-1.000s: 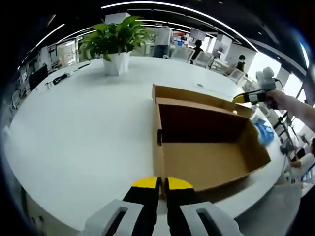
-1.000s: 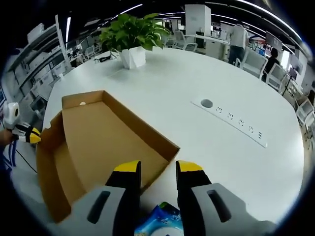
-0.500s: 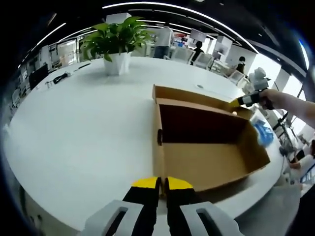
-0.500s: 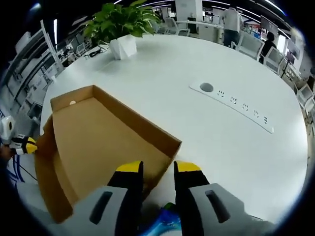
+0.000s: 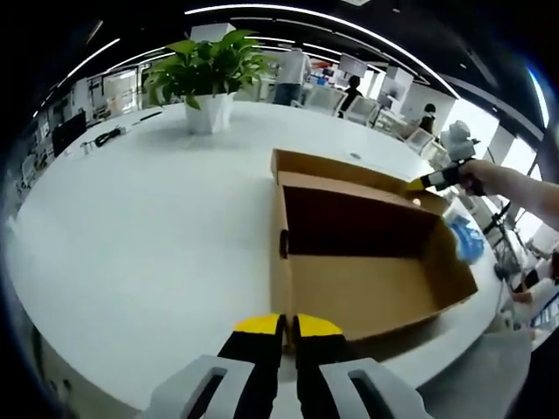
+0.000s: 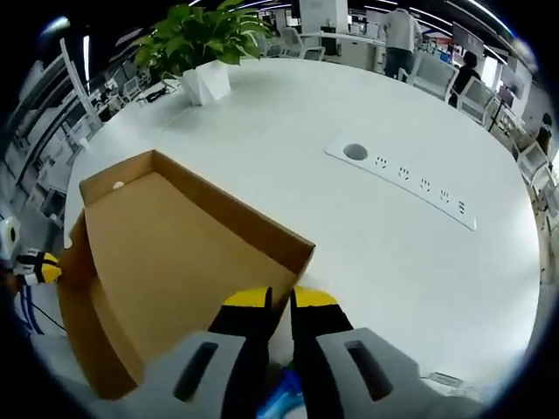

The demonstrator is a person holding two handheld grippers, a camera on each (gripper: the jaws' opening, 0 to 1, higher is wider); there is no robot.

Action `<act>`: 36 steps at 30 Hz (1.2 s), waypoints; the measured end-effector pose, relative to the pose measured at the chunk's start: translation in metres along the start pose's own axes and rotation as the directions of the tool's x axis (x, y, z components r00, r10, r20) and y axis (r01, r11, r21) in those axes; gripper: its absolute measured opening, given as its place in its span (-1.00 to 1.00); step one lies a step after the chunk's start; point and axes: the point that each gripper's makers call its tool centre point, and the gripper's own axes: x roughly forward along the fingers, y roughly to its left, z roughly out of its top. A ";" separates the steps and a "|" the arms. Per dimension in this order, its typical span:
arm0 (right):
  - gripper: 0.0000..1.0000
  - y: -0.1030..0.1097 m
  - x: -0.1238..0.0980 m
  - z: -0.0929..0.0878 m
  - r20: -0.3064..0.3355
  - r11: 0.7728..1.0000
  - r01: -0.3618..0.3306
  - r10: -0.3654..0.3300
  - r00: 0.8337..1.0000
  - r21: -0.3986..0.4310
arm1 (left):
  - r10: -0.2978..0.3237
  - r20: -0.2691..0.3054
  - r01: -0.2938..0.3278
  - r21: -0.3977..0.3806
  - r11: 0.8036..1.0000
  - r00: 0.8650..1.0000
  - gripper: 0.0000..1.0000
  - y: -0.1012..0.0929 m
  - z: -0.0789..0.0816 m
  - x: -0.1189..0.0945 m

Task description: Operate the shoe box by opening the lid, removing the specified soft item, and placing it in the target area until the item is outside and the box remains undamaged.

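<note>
**Soft Item Outside Box: Placement Step**

Left gripper view: left gripper (image 5: 288, 325), jaws together and empty, sits at the near desk (image 5: 131, 236) edge beside one open shoe box (image 5: 367, 262). One blue soft item (image 5: 465, 237) lies just past the box's far wall.

Right gripper view: right gripper (image 6: 278, 299), jaws narrow; the soft item (image 6: 278, 403) shows between them, though grip cannot be confirmed. Lower it onto bare desk, clear of the cardboard. One potted plant (image 6: 199, 52).

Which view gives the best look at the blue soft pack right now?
The left gripper view: the blue pack lies in plain sight on the table just beyond the far end of the open box. In the right gripper view the pack is a blue sliver at the bottom edge, between the right gripper jaws.
</note>
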 end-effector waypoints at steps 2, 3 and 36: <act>-0.89 0.000 0.000 0.000 0.004 1.000 0.000 -0.001 1.000 0.008 | 0.001 0.000 -0.001 0.000 1.000 1.000 -0.92 0.000 0.000 0.000; -0.90 0.000 0.000 0.000 0.008 1.000 0.001 -0.002 1.000 0.010 | 0.002 0.001 -0.002 0.001 1.000 1.000 -0.92 0.000 0.000 0.000; -0.95 0.011 -0.049 0.023 0.101 0.999 0.021 -0.016 0.995 -0.048 | -0.002 0.011 0.002 0.012 1.000 1.000 -0.91 0.000 0.000 0.000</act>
